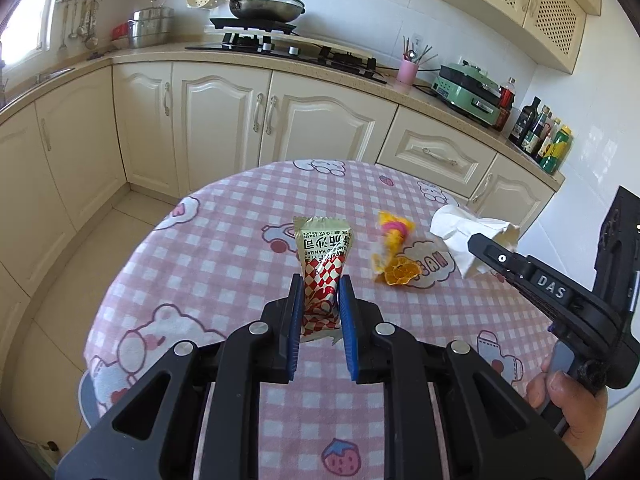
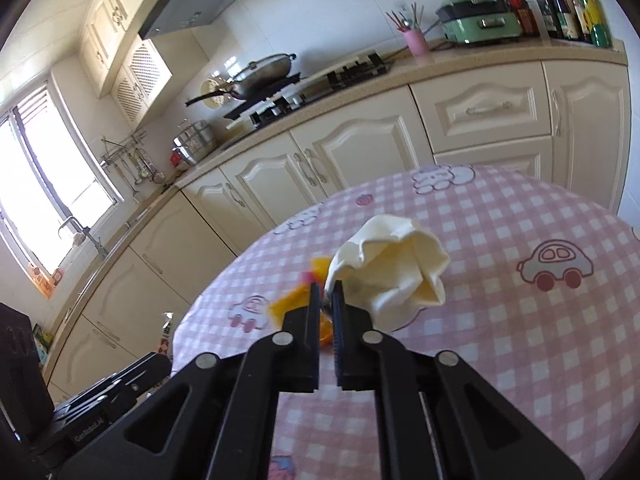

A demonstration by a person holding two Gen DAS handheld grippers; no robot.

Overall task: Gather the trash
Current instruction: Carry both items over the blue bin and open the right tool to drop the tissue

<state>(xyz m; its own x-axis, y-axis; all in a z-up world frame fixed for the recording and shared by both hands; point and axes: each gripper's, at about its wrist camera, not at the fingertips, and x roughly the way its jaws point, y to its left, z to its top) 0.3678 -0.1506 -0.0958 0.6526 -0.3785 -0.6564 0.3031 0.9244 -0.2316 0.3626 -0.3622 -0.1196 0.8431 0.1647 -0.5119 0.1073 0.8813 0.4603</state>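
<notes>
A red-and-white checked sauce packet (image 1: 322, 272) with a gold top stands upright between the blue pads of my left gripper (image 1: 320, 300), which is shut on its lower half above the table. To its right an orange and yellow wrapper (image 1: 394, 256) lies on the pink checked tablecloth (image 1: 200, 264). A crumpled white tissue (image 1: 460, 232) sits at the right, and the right gripper's tip (image 1: 480, 248) reaches into it. In the right wrist view my right gripper (image 2: 328, 296) is shut on the left edge of the tissue (image 2: 392, 272). The wrapper (image 2: 288, 304) shows just behind the fingers.
The round table's cloth (image 2: 520, 340) ends short of cream cabinets (image 1: 224, 120). The counter behind holds a hob with a pan (image 1: 266, 4), a pink utensil cup (image 1: 408, 70), a green appliance (image 1: 472, 92) and bottles (image 1: 544, 136). A hand (image 1: 568, 400) grips the right tool's handle.
</notes>
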